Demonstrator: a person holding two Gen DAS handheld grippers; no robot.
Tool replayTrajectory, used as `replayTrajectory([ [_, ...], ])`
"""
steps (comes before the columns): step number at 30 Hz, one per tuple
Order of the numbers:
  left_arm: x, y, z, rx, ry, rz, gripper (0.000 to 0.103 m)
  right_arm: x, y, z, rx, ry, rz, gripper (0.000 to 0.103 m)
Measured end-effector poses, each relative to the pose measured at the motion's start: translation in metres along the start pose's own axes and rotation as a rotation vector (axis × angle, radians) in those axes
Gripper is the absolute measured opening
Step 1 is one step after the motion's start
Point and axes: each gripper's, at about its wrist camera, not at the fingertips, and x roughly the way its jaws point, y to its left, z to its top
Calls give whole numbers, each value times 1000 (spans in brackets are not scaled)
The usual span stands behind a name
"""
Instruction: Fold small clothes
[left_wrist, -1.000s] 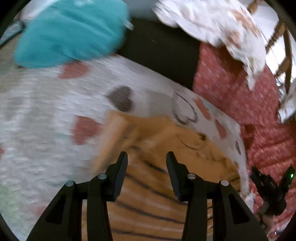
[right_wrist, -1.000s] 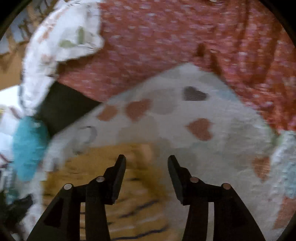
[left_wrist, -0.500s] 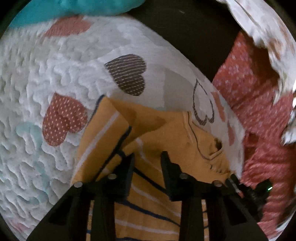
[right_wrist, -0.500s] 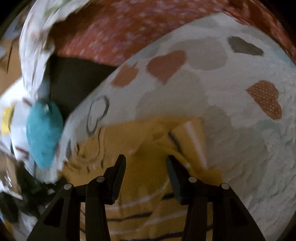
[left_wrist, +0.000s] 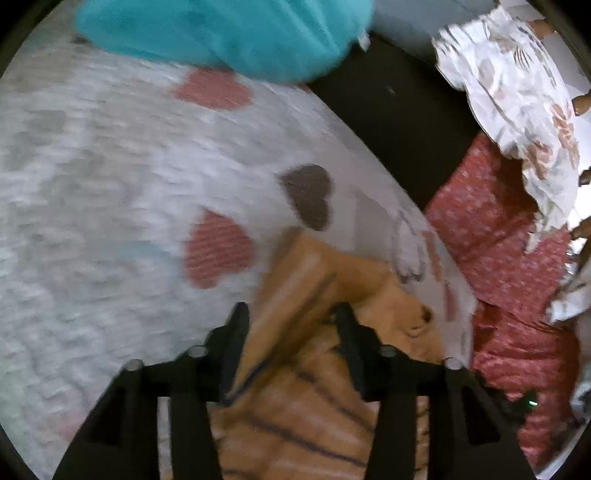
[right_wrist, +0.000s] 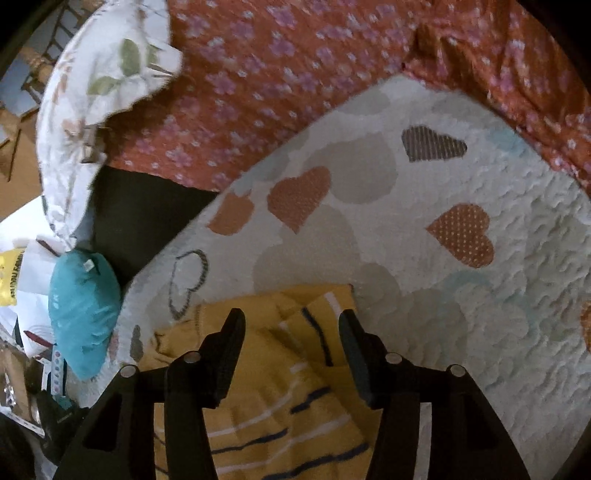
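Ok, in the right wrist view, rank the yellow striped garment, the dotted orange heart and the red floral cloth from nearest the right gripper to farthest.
1. Yellow striped garment: lies between the open jaws of the right gripper.
2. Dotted orange heart: ahead, to the right, on the quilt.
3. Red floral cloth: beyond the quilt's far edge.

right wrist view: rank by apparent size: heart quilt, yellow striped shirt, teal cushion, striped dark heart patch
1. heart quilt, fills most of the frame.
2. yellow striped shirt, though it is nearest the lens and partly hidden by the right gripper.
3. teal cushion.
4. striped dark heart patch.
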Motion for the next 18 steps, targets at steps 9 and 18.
replayTrajectory([
  [9,-35,43,-58,-52,34,73,56,-17,59,-56,-130,111,155,61],
  [18,-21,35,-93,28,119,32,67,49,185,-121,-336,444,240,62],
])
